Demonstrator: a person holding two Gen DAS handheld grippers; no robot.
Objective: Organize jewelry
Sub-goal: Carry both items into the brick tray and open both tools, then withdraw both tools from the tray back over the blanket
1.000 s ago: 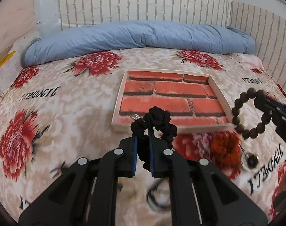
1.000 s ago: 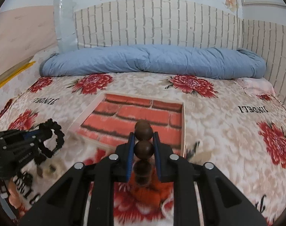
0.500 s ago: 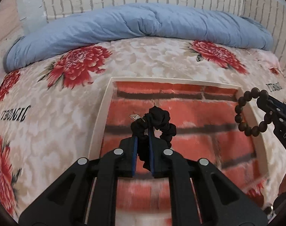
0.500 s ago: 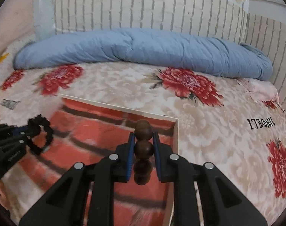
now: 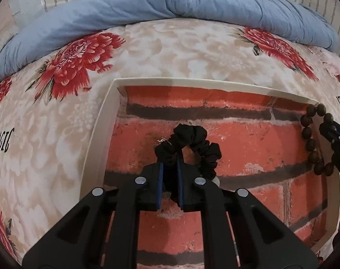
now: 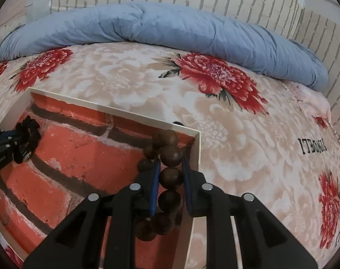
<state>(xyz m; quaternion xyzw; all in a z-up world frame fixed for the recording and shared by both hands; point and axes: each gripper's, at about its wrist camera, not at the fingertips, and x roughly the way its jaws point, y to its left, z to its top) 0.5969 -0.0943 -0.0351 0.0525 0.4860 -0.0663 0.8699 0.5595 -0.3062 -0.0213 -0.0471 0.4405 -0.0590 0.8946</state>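
Over the brick-printed tray (image 5: 98, 134) on the bed, the left tool (image 5: 170, 168) is clamped on a black scrunchie (image 5: 192, 143). Near the tray's right edge, the right tool (image 6: 170, 170) grips a wooden bead bracelet (image 6: 170, 154), both presumably poised for release inside.

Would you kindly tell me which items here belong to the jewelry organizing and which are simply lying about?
Belonging to the job:
- black scrunchie, held in the left claw
- wooden bead bracelet, held in the right claw
- brick-patterned tray beneath both

Simply lying about:
- blue duvet
- floral bedspread
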